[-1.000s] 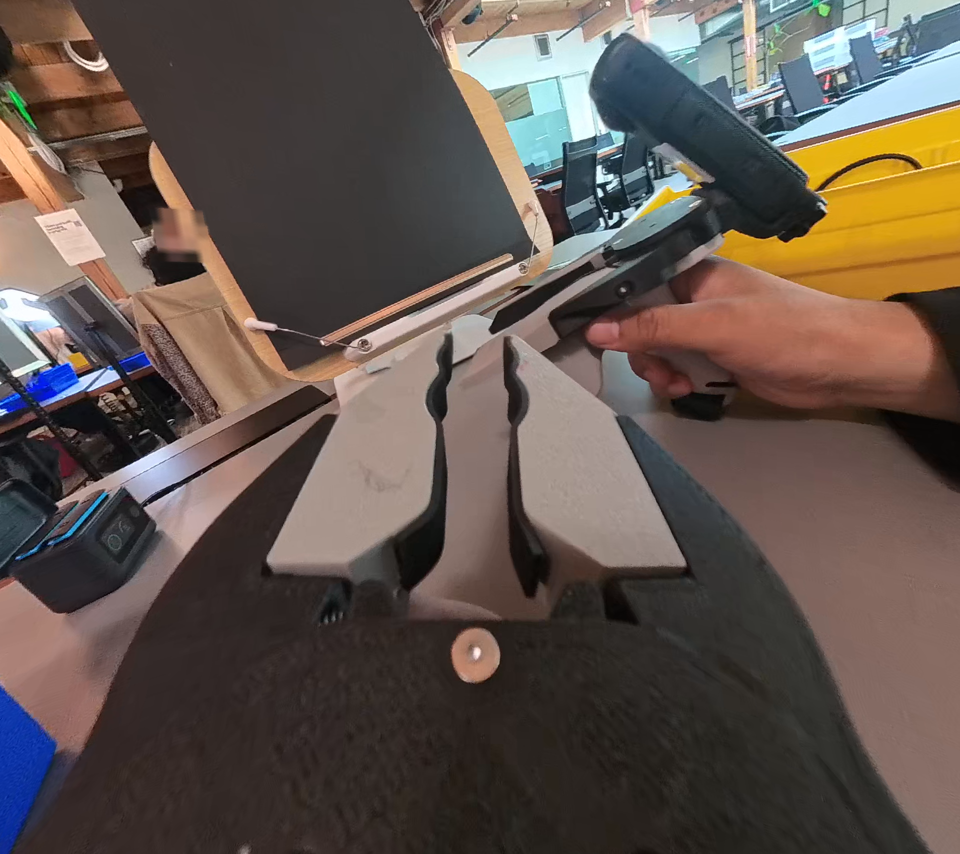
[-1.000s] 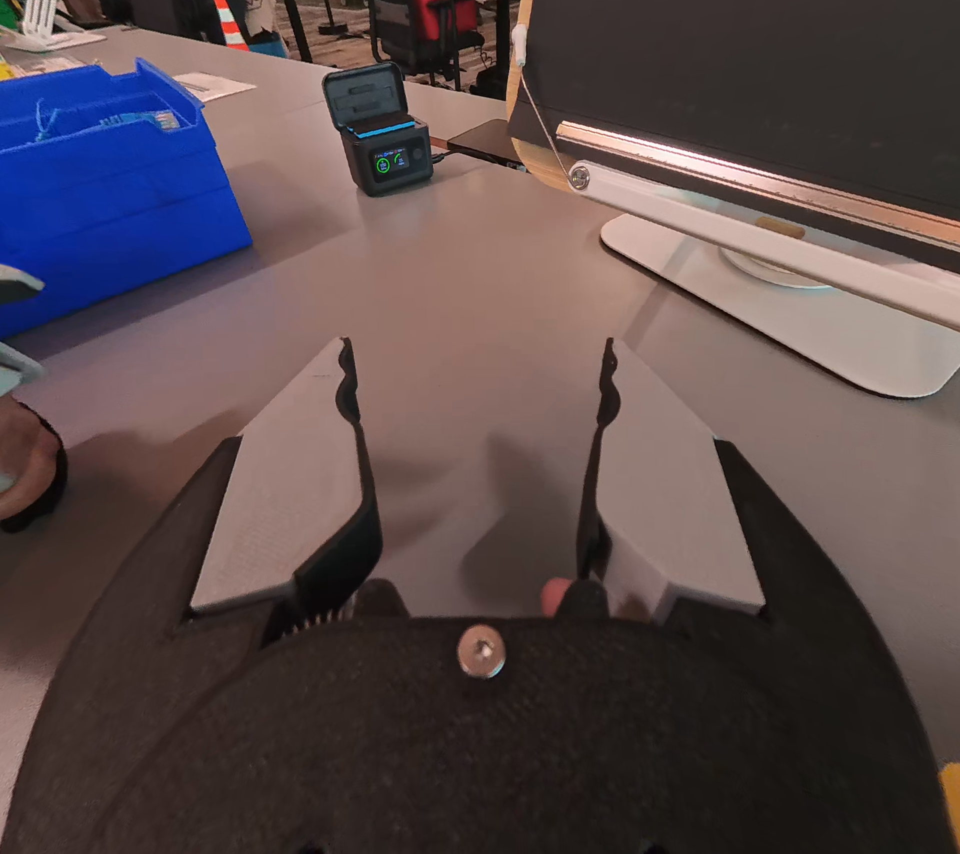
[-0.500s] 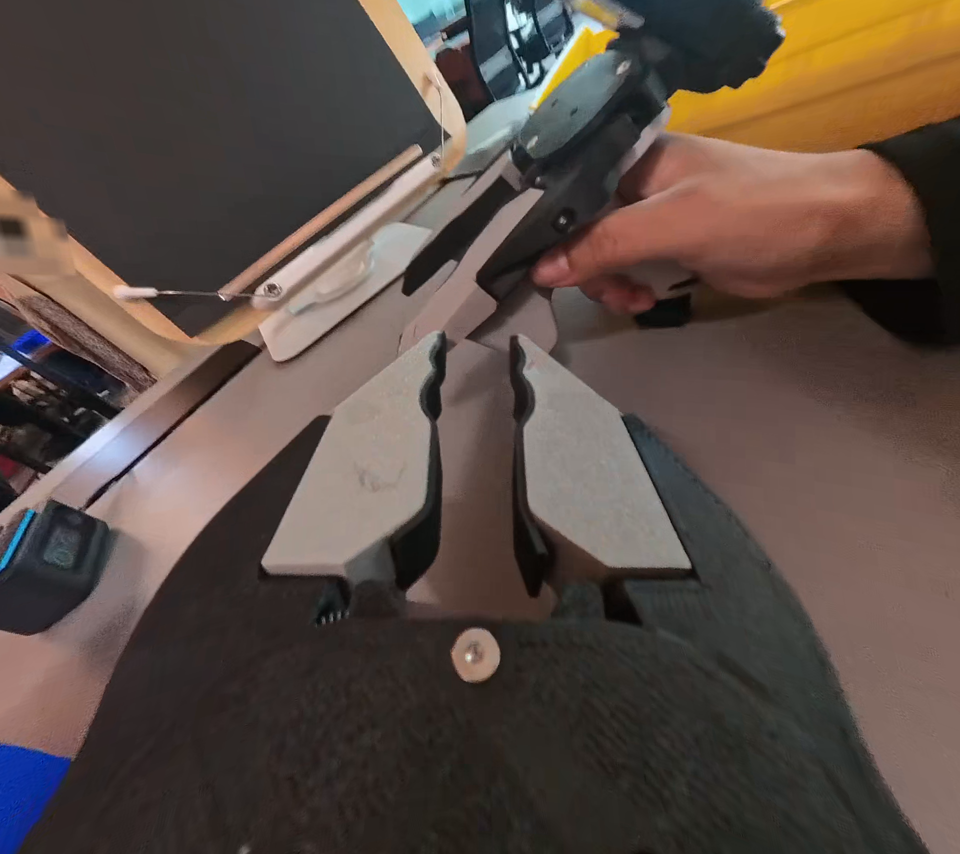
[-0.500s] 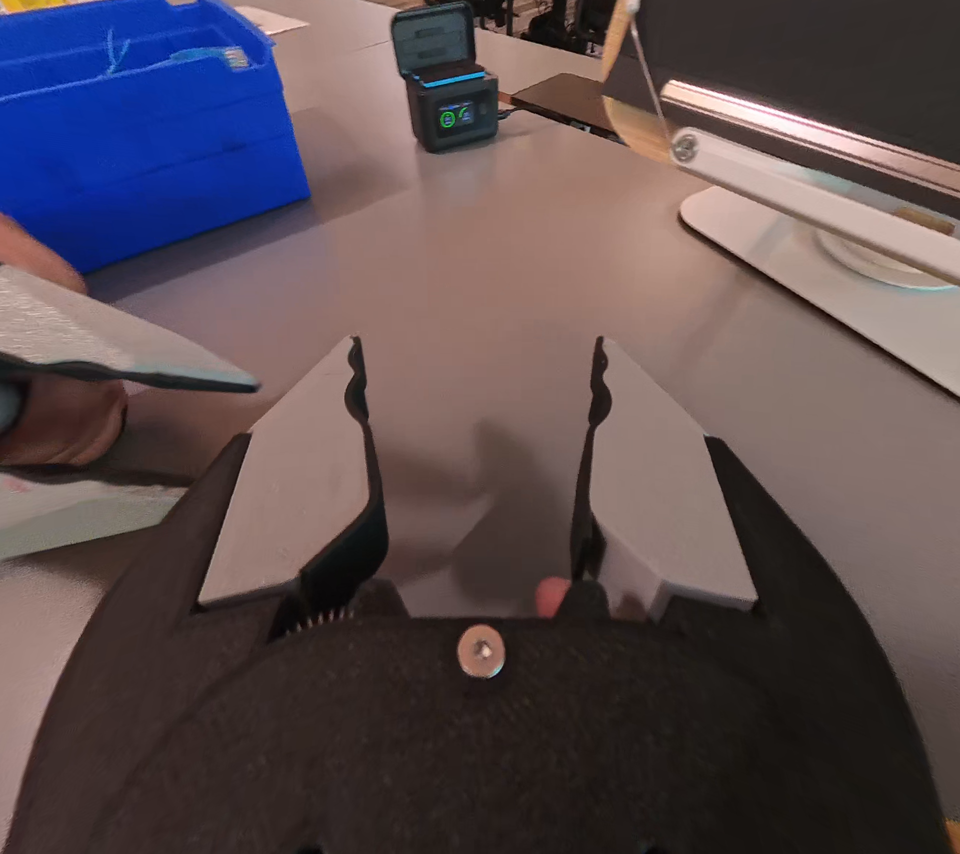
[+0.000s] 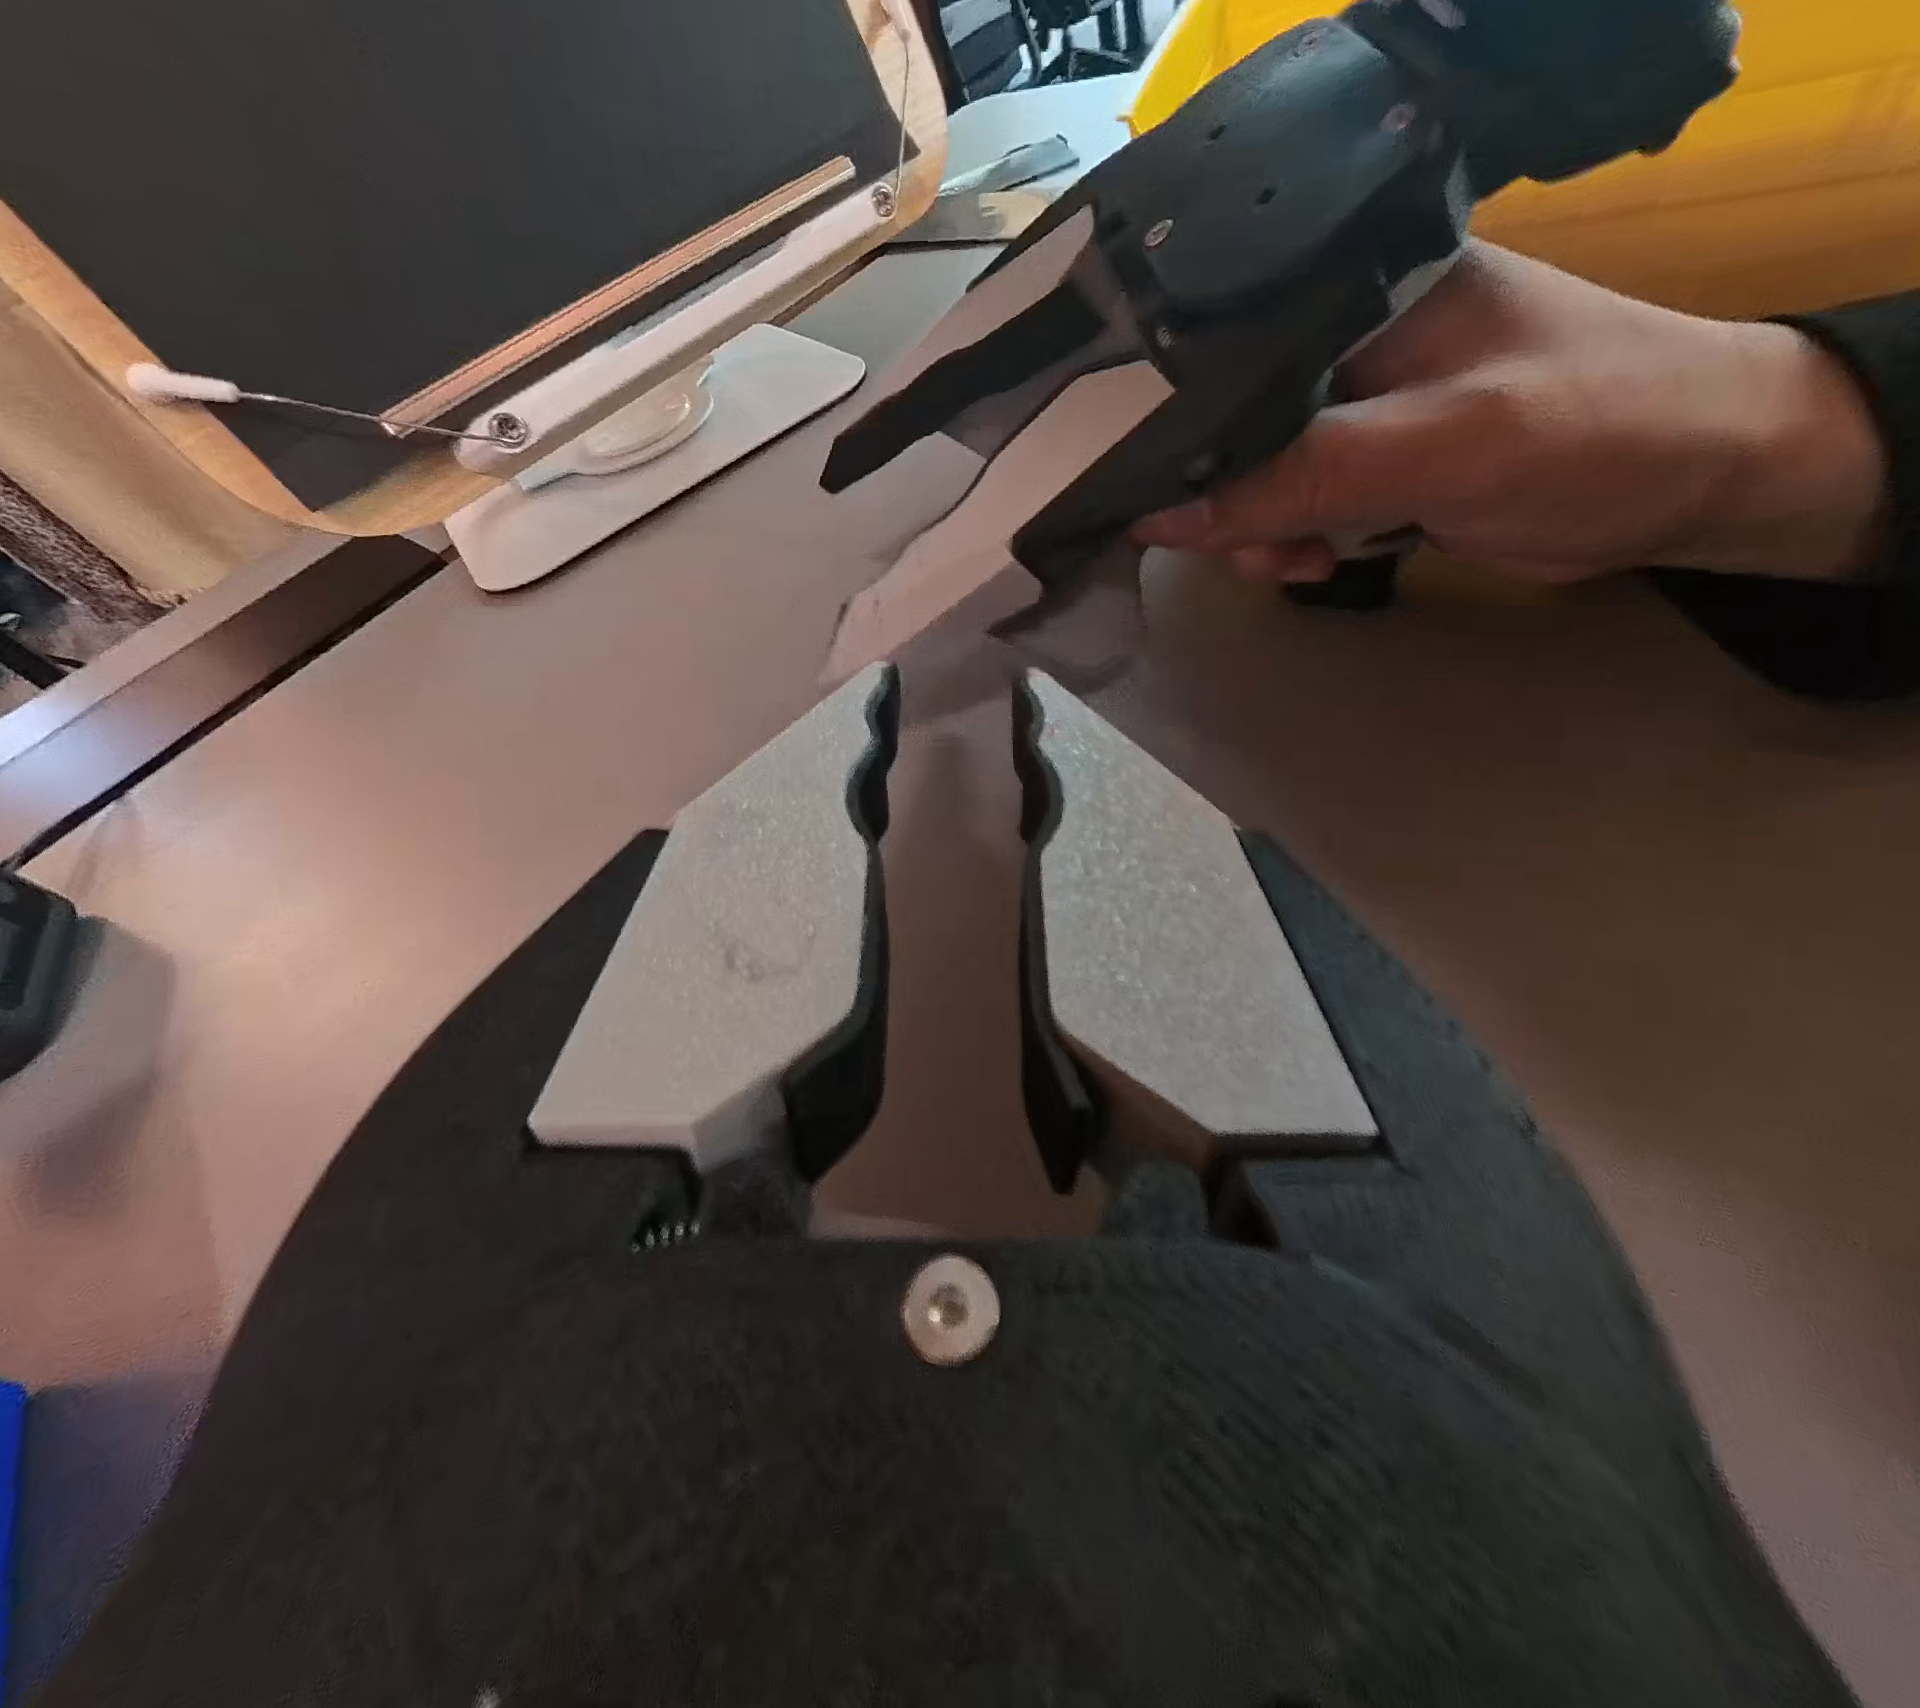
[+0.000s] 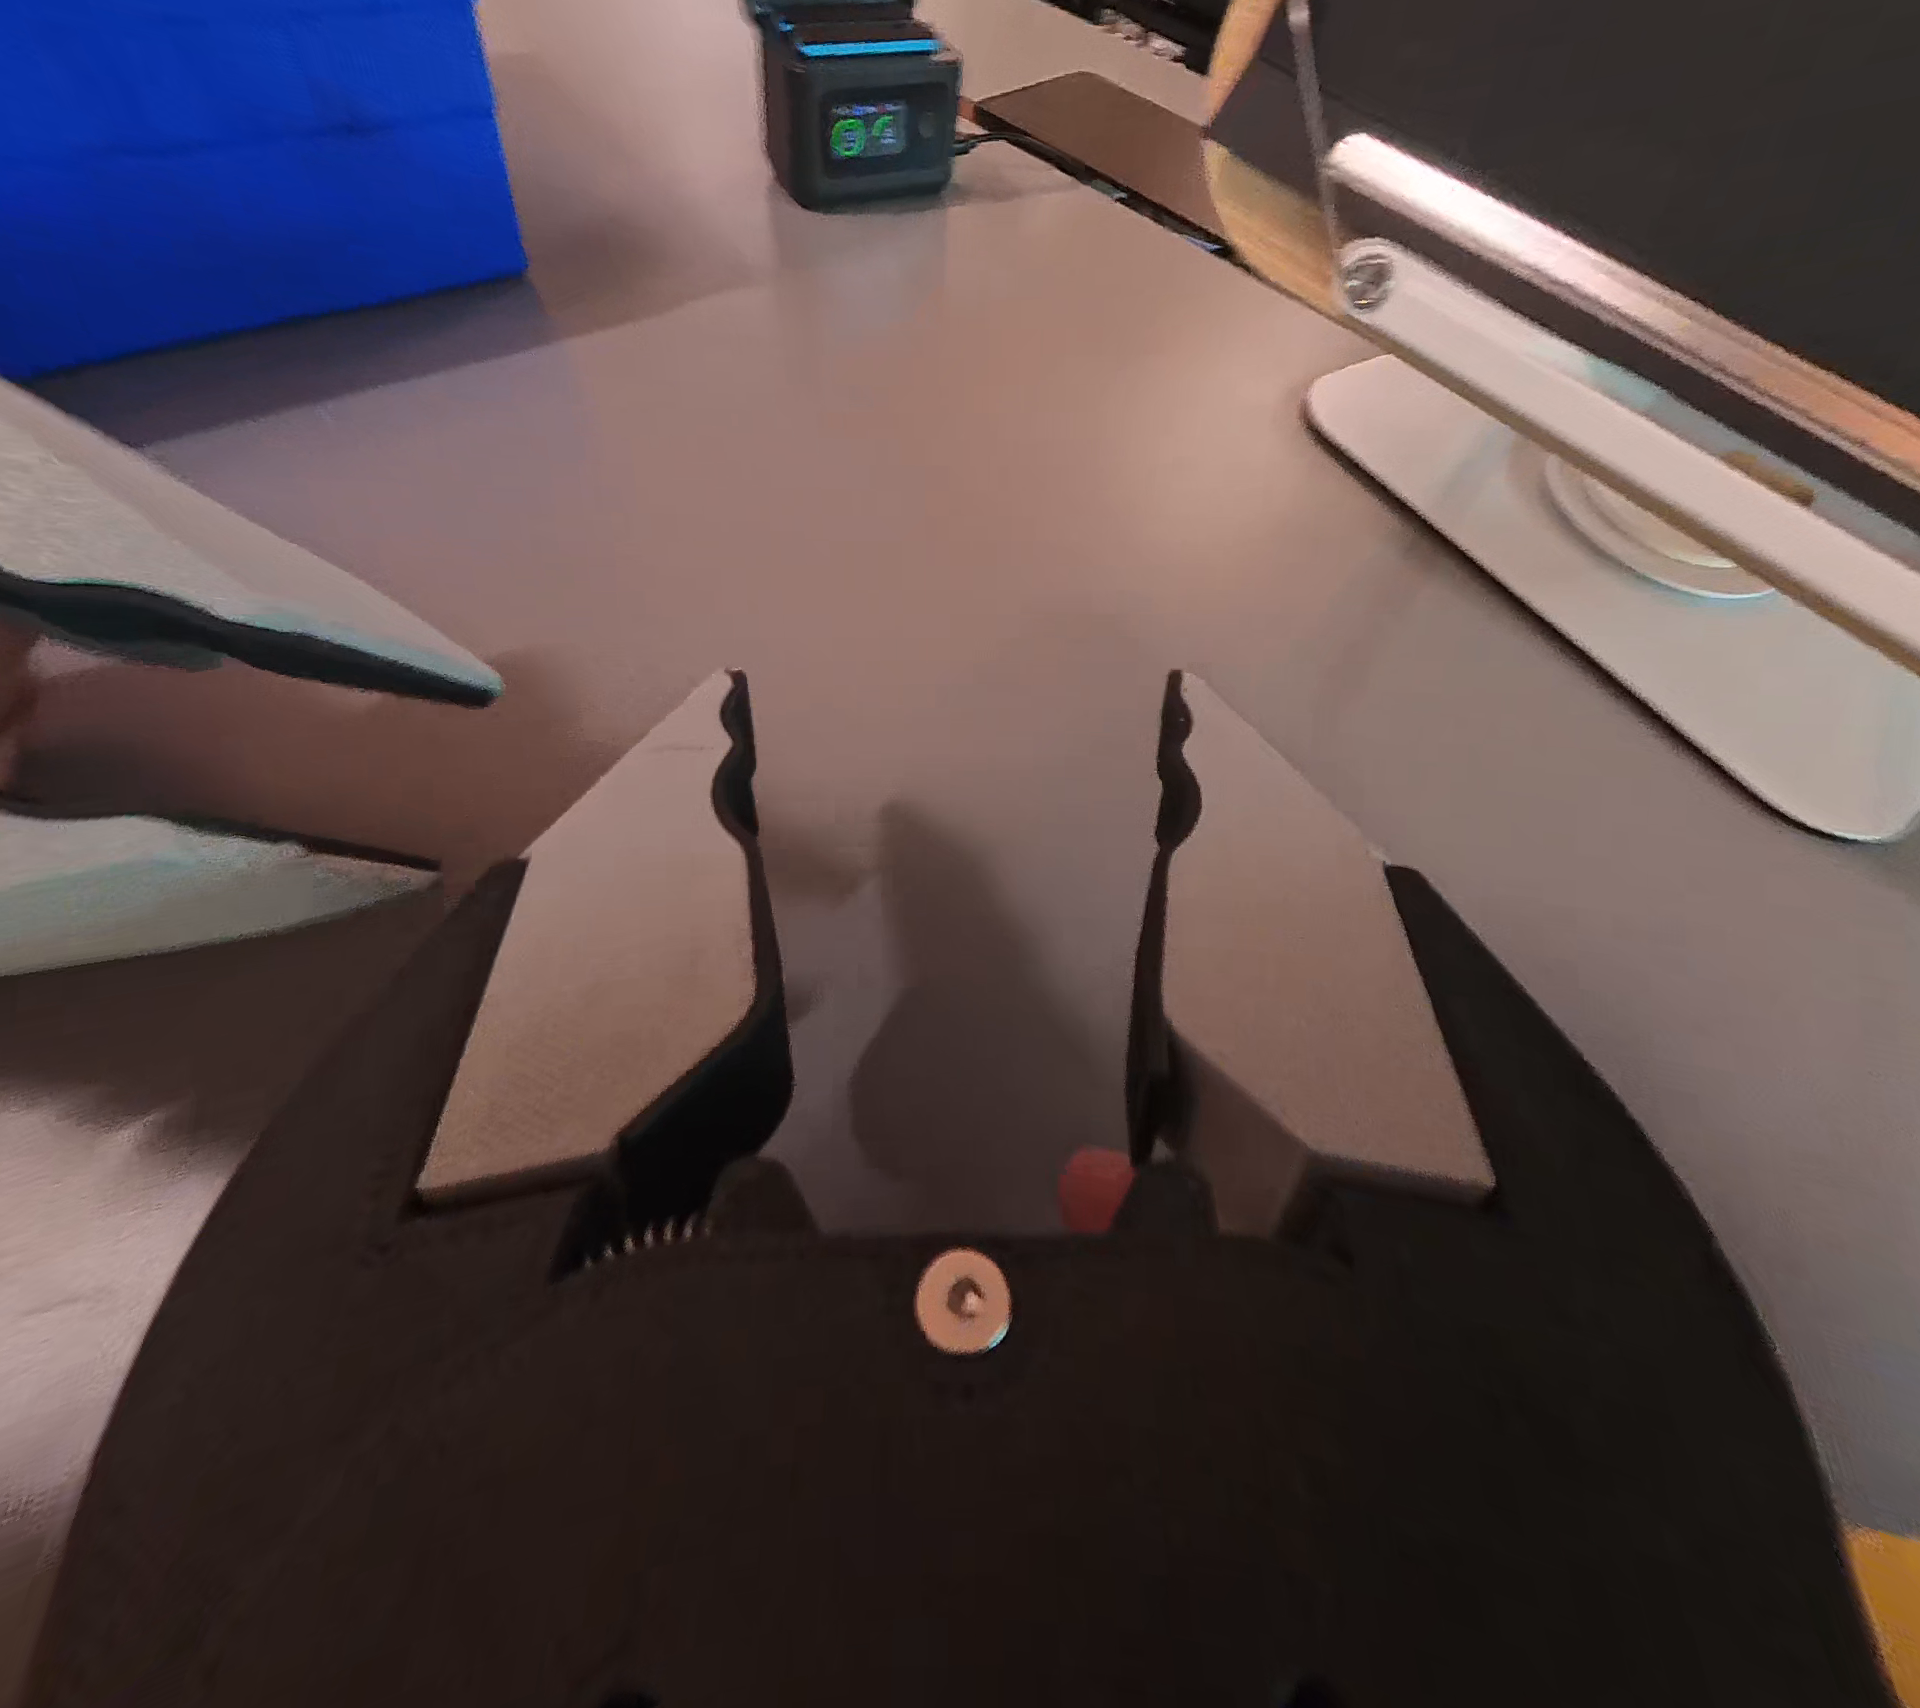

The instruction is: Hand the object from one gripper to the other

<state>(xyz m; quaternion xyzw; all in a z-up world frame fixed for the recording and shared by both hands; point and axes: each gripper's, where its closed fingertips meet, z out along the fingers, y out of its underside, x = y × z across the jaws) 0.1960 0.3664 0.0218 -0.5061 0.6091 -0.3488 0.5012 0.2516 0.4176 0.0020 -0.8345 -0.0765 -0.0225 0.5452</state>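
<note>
Left tool point(image 5: 954, 692): partly open, grey fingers parted by a narrow gap, bare counter point(image 5: 1455, 983) visible through the gap, nothing gripped. Right tool point(image 6: 956, 692): spread wide, fingers well apart, nothing between the pads, only counter and shadow seen through the opening. Held by a hand point(image 5: 1558, 453) in a dark sleeve in the left wrist view, angled down toward the left tool, with fingertips just ahead of the left tool's fingertips; touching or apart cannot be told, owing to blur. Same arrangement in the right wrist view: left tool's two fingers entering from the left edge, one above the other, tips just beside the right tool's left finger. Object to be handed over: cannot be made out in either view, so position relative to either tool cannot be stated. Small red-orange patch at the base of the right tool's right finger, nature unclear. Elsewhere on the counter: black panel with a light wooden edge point(image 6: 1662, 48) on a white base to the right, small black case with lid raised and lit screen point(image 6: 857, 110) ahead, blue bin point(image 6: 229, 100) to the left, yellow bin point(image 5: 1714, 131) behind the hand.
</note>
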